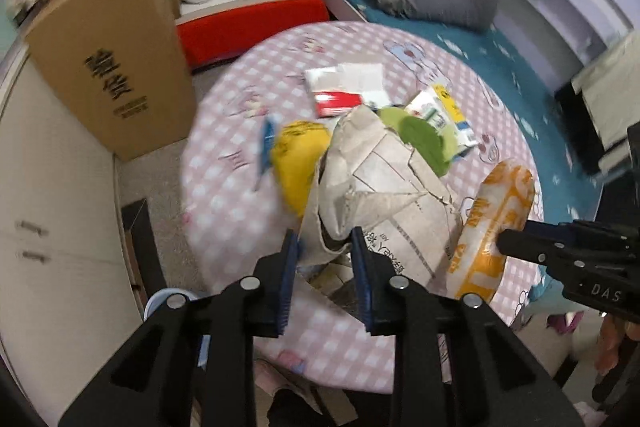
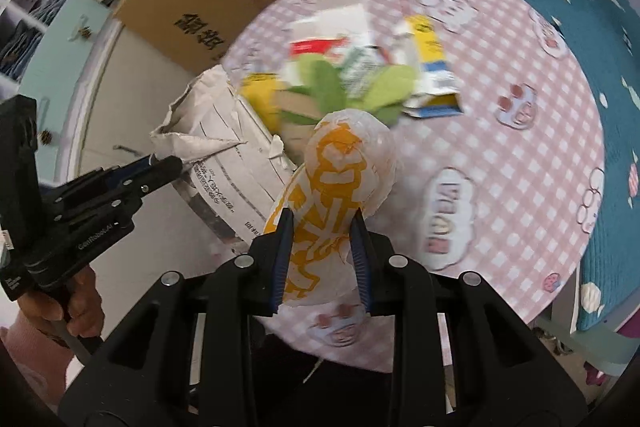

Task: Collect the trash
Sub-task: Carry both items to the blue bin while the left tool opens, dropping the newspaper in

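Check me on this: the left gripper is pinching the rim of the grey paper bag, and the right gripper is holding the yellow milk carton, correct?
Not quite. The right gripper holds the orange-and-white wrapper, not the milk carton, which lies on the table; the right wrist view shows it. The left gripper does pinch the grey paper bag.

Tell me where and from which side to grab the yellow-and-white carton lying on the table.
Take the yellow-and-white carton across its narrow width near the open torn end, coming from above on the bare table side. It lies flat, and green scraps crowd its other side.
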`<action>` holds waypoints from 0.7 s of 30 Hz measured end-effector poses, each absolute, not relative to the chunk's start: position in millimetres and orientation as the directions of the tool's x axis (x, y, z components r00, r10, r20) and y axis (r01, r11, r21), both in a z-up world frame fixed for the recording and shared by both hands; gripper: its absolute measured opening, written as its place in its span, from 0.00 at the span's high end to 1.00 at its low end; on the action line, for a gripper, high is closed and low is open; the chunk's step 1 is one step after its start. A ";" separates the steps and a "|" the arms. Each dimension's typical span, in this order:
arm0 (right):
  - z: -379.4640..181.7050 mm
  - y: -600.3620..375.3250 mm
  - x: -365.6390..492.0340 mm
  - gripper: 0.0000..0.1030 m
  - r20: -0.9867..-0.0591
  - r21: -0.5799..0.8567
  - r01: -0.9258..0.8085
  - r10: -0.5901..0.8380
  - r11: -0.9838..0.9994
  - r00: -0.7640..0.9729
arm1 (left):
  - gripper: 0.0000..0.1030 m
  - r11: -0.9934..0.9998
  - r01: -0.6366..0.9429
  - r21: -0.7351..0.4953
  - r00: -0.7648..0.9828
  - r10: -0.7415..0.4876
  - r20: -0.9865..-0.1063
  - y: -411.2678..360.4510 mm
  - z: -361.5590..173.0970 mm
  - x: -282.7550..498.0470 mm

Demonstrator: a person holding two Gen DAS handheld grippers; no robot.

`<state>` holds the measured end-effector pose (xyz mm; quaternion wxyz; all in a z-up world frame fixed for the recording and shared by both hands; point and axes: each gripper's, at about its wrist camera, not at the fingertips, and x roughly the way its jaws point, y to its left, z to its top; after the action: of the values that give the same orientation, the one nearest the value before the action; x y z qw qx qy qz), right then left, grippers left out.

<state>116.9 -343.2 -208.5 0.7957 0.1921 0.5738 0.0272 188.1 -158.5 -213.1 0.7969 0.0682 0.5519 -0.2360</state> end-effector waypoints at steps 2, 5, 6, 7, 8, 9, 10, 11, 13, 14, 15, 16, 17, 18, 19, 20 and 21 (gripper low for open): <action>-201.9 -315.2 120.5 0.73 -0.897 0.342 0.133 0.281 0.930 0.340 | 0.75 0.905 0.399 -0.145 0.301 -0.279 -0.912 -123.8 -211.0 182.6; -198.4 -270.1 125.8 0.73 -0.893 0.349 0.070 0.309 0.935 0.328 | 0.75 0.944 0.303 -0.131 0.319 -0.230 -0.919 -62.8 -213.3 173.0; -199.1 -248.5 129.2 0.73 -0.892 0.349 0.039 0.319 0.936 0.319 | 0.75 0.959 0.257 -0.122 0.319 -0.204 -0.926 -35.1 -217.5 167.9; -201.0 -226.5 132.4 0.73 -0.892 0.354 0.011 0.334 0.935 0.306 | 0.75 0.970 0.217 -0.109 0.317 -0.176 -0.932 -12.5 -221.1 163.1; -203.4 -203.8 135.5 0.73 -0.890 0.361 -0.018 0.350 0.932 0.292 | 0.75 0.978 0.184 -0.097 0.313 -0.152 -0.938 7.4 -224.8 158.7; -205.5 -186.4 138.0 0.73 -0.890 0.362 -0.043 0.359 0.931 0.282 | 0.75 0.984 0.155 -0.089 0.307 -0.134 -0.942 25.7 -228.5 155.0; -208.8 -161.9 141.4 0.73 -0.890 0.362 -0.078 0.369 0.929 0.268 | 0.75 0.991 0.108 -0.081 0.298 -0.110 -0.948 52.4 -233.9 149.3; -213.0 -137.6 145.0 0.73 -0.889 0.369 -0.108 0.384 0.923 0.250 | 0.75 0.994 0.082 -0.076 0.293 -0.097 -0.951 68.3 -237.4 147.0; -221.0 -97.7 150.0 0.73 -0.889 0.375 -0.153 0.402 0.914 0.221 | 0.75 0.998 0.026 -0.062 0.279 -0.066 -0.958 104.0 -244.5 139.4; -225.4 -75.8 153.1 0.73 -0.890 0.373 -0.178 0.406 0.911 0.210 | 0.75 0.999 0.007 -0.054 0.273 -0.054 -0.961 118.9 -248.2 136.3; -228.4 -59.9 154.5 0.73 -0.889 0.372 -0.195 0.409 0.908 0.205 | 0.75 0.999 -0.005 -0.048 0.268 -0.045 -0.963 130.0 -252.3 134.2; -231.5 -40.0 156.1 0.73 -0.891 0.367 -0.216 0.409 0.905 0.199 | 0.75 0.999 -0.018 -0.041 0.254 -0.035 -0.967 143.1 -258.0 132.4; -232.1 -25.9 155.3 0.73 -0.892 0.360 -0.232 0.406 0.904 0.198 | 0.75 0.999 -0.028 -0.032 0.245 -0.024 -0.969 153.6 -262.9 131.3; -235.1 -8.3 156.4 0.73 -0.896 0.346 -0.253 0.398 0.903 0.197 | 0.75 0.999 -0.039 -0.024 0.239 -0.014 -0.971 163.2 -267.1 129.4; -238.9 6.7 157.7 0.73 -0.901 0.336 -0.265 0.390 0.904 0.190 | 0.75 0.998 -0.051 -0.025 0.226 -0.013 -0.974 173.6 -272.6 128.7; -241.4 14.6 158.4 0.73 -0.903 0.334 -0.268 0.388 0.904 0.183 | 0.74 0.998 -0.059 -0.024 0.216 -0.011 -0.976 182.1 -277.8 127.1; -245.1 25.5 158.5 0.73 -0.906 0.330 -0.274 0.384 0.903 0.176 | 0.74 0.998 -0.065 -0.023 0.204 -0.009 -0.979 189.7 -283.0 128.6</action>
<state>158.5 25.5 -245.1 0.7656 0.0456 0.6046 0.2149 128.6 189.7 -283.0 0.7754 -0.0296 0.6306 0.0180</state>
